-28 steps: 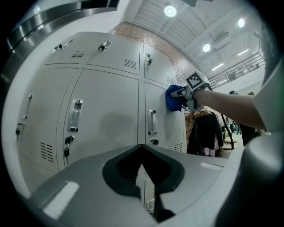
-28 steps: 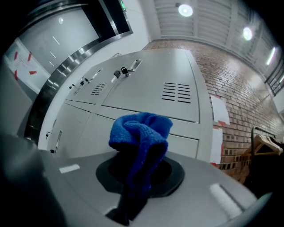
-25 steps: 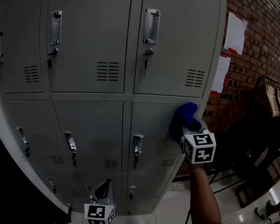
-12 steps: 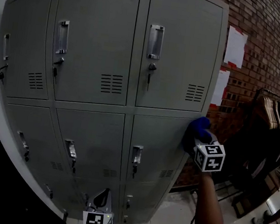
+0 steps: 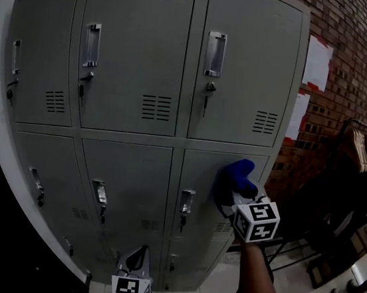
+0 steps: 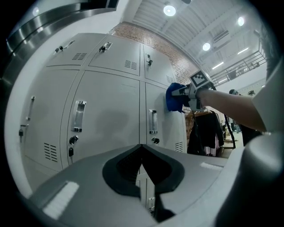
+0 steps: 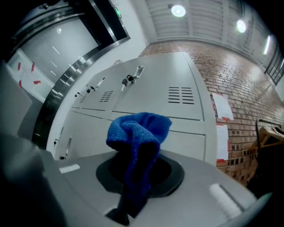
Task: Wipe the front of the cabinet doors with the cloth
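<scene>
R gripper [image 5: 236, 197]: jaws clamped on the blue cloth [image 5: 235, 176], wad sticking out past the tips. Cloth looks pressed on the top part of the mid-row, right-most door [image 5: 210, 169] of the cabinet [image 5: 138, 56]. L gripper [image 5: 133, 262]: jaws together, nothing betw. them. It hangs low, well apart from R, pointing at the bottom doors.

Step in hand (judgement): wiping that door.
- Keep the wad on the metal, not the jaw tips; hard tips would likely scratch the paint.
- Use even pressure and overlapping passes, edge to edge.
- Cloth is bunched, so the contact patch is prob. small and you need more passes.

In the way:
- Handle w/ key [image 5: 186, 203] sits just L of the R gripper, a bit lower than the cloth. Go round it; a snag could pull the cloth free or turn the key.
- Vent slots [image 5: 221, 226] lie under the gripper; fibres may catch.
- To the gripper's R are papers [image 5: 317, 63] on a brick wall and a clothes rack [image 5: 364, 149]. Mind your elbow at the cabinet edge.

Other doors: can't tell which are done.
</scene>
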The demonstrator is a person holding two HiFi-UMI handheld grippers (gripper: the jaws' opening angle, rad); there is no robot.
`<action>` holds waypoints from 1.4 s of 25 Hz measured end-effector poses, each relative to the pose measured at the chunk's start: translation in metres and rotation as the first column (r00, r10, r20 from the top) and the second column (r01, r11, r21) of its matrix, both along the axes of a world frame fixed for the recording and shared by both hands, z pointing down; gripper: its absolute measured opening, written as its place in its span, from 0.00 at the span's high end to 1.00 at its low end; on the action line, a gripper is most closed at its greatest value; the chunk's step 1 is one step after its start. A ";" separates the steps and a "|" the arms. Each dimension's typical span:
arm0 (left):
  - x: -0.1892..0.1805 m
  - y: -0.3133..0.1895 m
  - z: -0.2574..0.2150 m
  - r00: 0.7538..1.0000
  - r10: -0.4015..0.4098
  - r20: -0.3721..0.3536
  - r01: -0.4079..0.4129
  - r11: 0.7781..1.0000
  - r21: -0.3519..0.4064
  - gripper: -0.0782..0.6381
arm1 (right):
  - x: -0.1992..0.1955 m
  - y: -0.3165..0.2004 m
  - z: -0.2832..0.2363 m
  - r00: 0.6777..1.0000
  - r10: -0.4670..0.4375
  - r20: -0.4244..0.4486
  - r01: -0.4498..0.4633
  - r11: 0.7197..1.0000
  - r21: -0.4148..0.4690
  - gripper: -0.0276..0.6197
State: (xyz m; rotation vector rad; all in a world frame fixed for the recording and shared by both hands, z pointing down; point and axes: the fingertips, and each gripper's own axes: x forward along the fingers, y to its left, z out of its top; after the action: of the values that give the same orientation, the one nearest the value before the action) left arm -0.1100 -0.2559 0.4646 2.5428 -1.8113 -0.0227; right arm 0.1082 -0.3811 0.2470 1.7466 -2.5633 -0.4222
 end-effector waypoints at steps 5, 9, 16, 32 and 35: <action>-0.006 0.002 0.001 1.000 -0.015 -0.003 0.015 1.000 0.005 0.87 | -0.059 -0.004 0.024 0.997 -0.080 -0.018 0.079 0.996 -0.049 0.87; -0.011 0.005 -0.002 1.000 -0.029 -0.003 0.029 1.000 0.005 0.87 | -0.093 -0.009 0.038 0.992 -0.124 -0.025 0.122 0.990 -0.072 0.87; -0.018 0.006 0.000 0.999 -0.047 -0.009 0.047 0.999 0.003 0.87 | -0.105 -0.017 0.041 0.991 -0.125 -0.053 0.120 0.989 -0.083 0.87; -0.004 0.002 0.001 1.000 -0.012 -0.019 0.012 1.000 -0.009 0.87 | -0.001 -0.025 0.043 0.997 0.029 -0.070 -0.035 0.995 -0.091 0.87; 0.004 0.001 0.001 1.000 0.008 -0.022 -0.009 1.000 -0.012 0.87 | 0.024 -0.027 0.044 0.996 0.069 -0.064 -0.074 0.993 -0.093 0.87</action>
State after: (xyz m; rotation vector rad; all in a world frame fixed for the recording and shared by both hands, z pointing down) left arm -0.1063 -0.2545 0.4657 2.5315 -1.7874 -0.0388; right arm 0.1323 -0.4081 0.2907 1.7587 -2.4288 -0.3393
